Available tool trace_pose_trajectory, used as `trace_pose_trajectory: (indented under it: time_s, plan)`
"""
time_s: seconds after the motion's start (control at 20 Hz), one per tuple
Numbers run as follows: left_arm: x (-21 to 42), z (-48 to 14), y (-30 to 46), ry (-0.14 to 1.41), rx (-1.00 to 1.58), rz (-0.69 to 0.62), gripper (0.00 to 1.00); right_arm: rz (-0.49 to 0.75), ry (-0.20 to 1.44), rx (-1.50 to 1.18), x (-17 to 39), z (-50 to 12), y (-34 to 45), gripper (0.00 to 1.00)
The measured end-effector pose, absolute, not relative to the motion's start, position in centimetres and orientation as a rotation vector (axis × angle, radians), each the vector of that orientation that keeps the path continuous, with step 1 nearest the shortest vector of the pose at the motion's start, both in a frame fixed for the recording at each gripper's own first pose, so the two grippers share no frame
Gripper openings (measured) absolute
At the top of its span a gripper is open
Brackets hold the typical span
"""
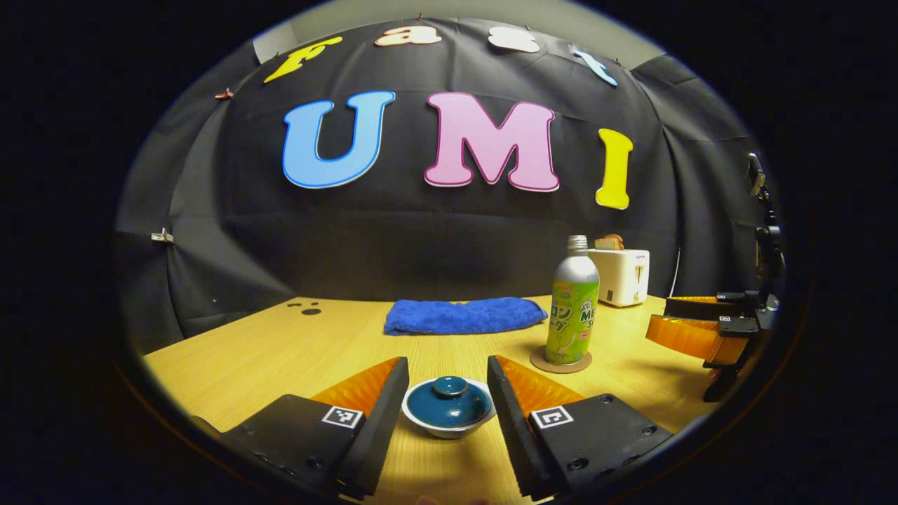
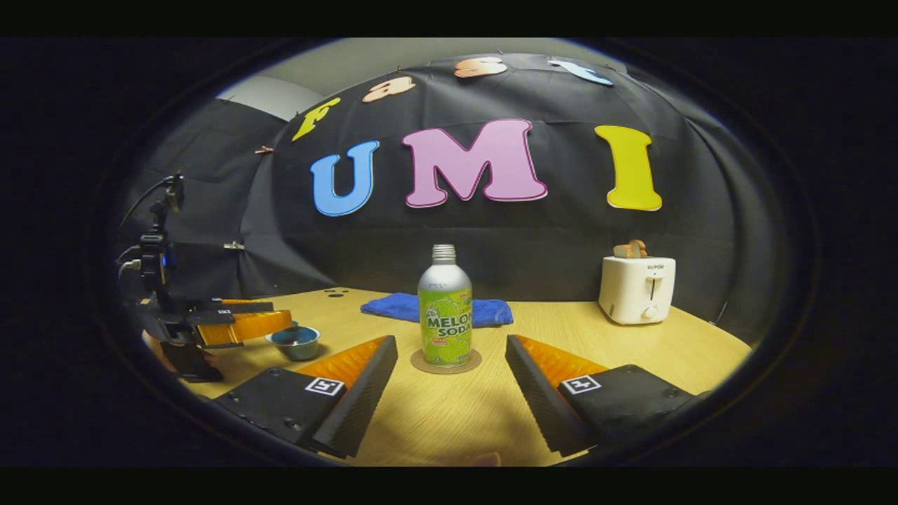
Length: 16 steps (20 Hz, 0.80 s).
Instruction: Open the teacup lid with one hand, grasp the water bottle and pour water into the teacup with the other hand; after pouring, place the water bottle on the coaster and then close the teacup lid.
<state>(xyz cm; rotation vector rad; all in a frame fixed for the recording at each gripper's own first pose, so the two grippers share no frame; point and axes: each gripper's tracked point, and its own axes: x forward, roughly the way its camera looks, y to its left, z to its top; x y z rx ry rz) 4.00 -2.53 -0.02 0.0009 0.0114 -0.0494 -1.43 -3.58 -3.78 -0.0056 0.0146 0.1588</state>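
The left gripper (image 1: 447, 379) stands spread wide around the white teacup with its round blue lid (image 1: 449, 404), its 2 fingers touching neither. The right gripper (image 2: 450, 358) gapes empty before the silver-and-green metal water bottle (image 2: 445, 308), upright on the round cork coaster (image 2: 446, 363).

L tool (image 1: 447, 382): fingers spread wide, nothing clamped btwn them, tips low and close to the surface, pointing fwd, roughly level. Seen from the right gripper view, L tool (image 2: 277, 324) sits far left, side-on, body and mount rising behind it. R tool (image 2: 450, 365): fingers also spread wide, gripping nothing, tips low, aimed straight ahead. From the left gripper view, R tool (image 1: 663, 319) is at far right edge, fingers pointing inward, apart; holder's hand not clearly made out.
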Motion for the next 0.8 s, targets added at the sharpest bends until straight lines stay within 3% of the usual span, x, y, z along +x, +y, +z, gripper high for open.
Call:
trace_pose_trajectory:
  time_s: [0.3,0.4,0.8]
  plan:
    - [3.3,0.1,-3.5,-0.002,0.005,-0.084,0.82,0.159,0.015,-0.006,-1.4,-3.7,-3.6,0.96]
    - [3.2,0.2,-4.3,-0.004,0.005,-0.123,0.98,0.159,0.015,-0.006,-1.4,-3.8,-3.6,0.96]
    - [3.2,0.1,-4.1,-0.004,0.005,-0.121,0.98,0.154,0.015,-0.007,-1.5,-3.8,-3.7,0.96]
